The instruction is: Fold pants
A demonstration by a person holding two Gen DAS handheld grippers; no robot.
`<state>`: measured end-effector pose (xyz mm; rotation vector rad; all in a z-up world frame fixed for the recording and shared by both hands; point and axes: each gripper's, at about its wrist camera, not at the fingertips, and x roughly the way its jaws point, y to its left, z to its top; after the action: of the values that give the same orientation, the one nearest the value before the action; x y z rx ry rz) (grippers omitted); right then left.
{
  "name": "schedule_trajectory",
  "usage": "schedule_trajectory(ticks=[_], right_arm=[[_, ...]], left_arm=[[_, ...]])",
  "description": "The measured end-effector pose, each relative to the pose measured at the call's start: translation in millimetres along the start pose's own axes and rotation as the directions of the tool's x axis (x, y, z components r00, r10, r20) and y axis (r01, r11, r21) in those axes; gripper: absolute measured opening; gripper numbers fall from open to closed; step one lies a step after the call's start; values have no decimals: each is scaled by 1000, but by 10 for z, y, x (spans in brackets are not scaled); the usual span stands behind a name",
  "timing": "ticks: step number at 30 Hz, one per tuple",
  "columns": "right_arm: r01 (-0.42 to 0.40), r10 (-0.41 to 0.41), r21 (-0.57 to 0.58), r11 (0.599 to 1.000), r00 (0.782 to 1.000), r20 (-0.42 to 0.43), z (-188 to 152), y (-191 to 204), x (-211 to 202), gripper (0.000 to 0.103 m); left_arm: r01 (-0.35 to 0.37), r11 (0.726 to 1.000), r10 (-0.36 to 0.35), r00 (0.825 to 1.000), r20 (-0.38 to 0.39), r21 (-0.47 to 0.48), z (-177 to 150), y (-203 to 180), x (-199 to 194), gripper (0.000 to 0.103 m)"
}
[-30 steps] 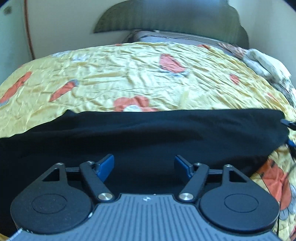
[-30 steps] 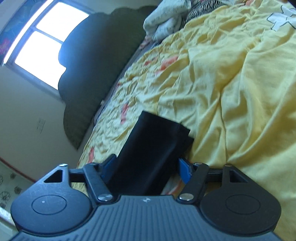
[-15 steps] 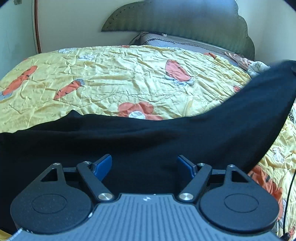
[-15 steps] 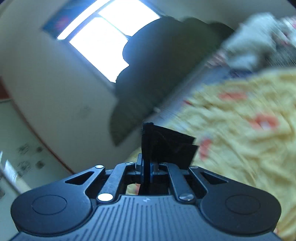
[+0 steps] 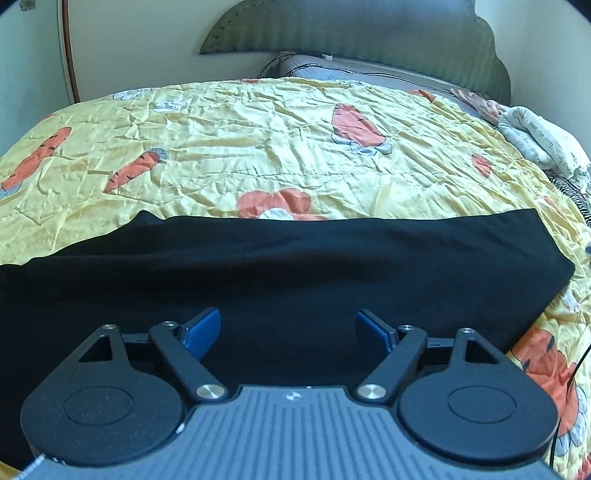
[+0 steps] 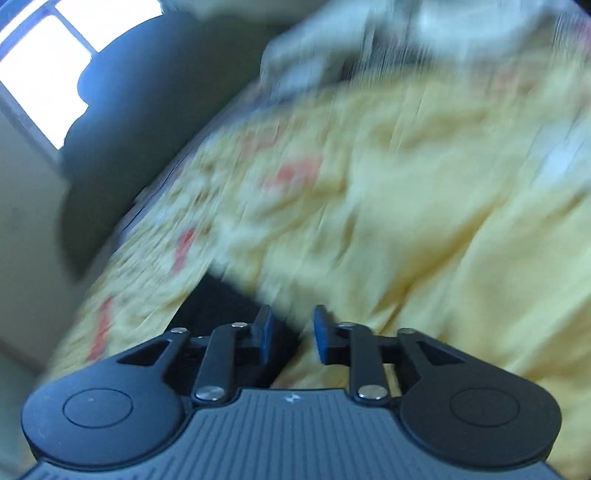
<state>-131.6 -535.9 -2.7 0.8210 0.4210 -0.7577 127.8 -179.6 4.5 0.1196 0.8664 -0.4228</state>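
Note:
Black pants (image 5: 295, 266) lie in a long band across the yellow bedspread (image 5: 258, 147), their right end flat near the bed's right side. My left gripper (image 5: 288, 328) hovers over the middle of the pants, open wide, with cloth below its blue pads and nothing pinched. In the blurred right wrist view, my right gripper (image 6: 291, 332) has its jaws opening, a narrow gap between the pads and nothing in it. A dark end of the pants (image 6: 221, 302) lies just beyond and below its left finger.
The bedspread has orange carrot and flower prints. A dark headboard (image 5: 369, 33) and a grey pillow (image 5: 332, 70) stand at the far end. Crumpled white bedding (image 5: 539, 144) lies at the right edge. A bright window (image 6: 40, 74) shows in the right wrist view.
Half a second ago my right gripper was shut on the pants' end and held it up. Now its jaws have parted and the end lies flat on the bed. The left gripper stayed put.

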Motion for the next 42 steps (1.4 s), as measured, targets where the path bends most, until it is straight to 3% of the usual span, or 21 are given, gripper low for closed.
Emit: schedule_trajectory(ticks=[1,2,5,7,9,11,14,15,17,20,24,30,37,42], right_arm=[[-8,11,-86,996,999,45,-4,138,-70,25],[-70,77,-163,984,996,34,-28,291,-103,25],[-292,257,-319,902,955,-148,-268,786,-27,27],[-353,264,-418,837,930,-258,-517,1052,74,27],[-333,205,-482,810,932,-299,-682,1163,214,29],[-272,128,-512,815,946,-299,-732,1143,371,29],[-128,55,-578,806,988,-142,-719,1158,149,36],[-112,70,-605,788,993,-93,-724,1171,-3,39],[-170,155,-624,763,985,-78,-706,1180,-223,60],[-272,241,-570,775,962,-132,-649,1098,-434,64],[-331,278,-450,829,943,-182,-542,857,-460,65],[-355,309,-222,908,926,-217,-434,375,-313,65],[-369,352,-11,930,895,-275,-456,-4,-35,66],[-390,387,46,920,880,-277,-441,-81,73,65]], left_arm=[[-4,1000,4,1000,-2,6,9,-31,12,82],[-12,1000,12,1000,-4,12,14,-60,30,82],[-43,999,43,999,-6,8,9,-103,62,82],[-47,999,47,999,-10,-8,6,-85,68,82],[-51,998,50,999,-17,-22,3,-65,68,82],[-55,998,54,998,-16,-13,-1,-75,52,82],[-66,998,66,998,0,7,-6,-120,15,82],[-67,998,67,998,5,12,-8,-139,4,82],[-66,998,66,998,9,19,-10,-173,-7,82],[-64,998,64,998,9,28,-18,-228,-1,83],[-63,997,63,998,6,42,-34,-290,10,83],[-85,994,85,996,12,67,-42,-370,42,83],[-100,991,100,995,7,84,-35,-449,91,84],[-98,991,98,995,2,86,-23,-488,120,84]])
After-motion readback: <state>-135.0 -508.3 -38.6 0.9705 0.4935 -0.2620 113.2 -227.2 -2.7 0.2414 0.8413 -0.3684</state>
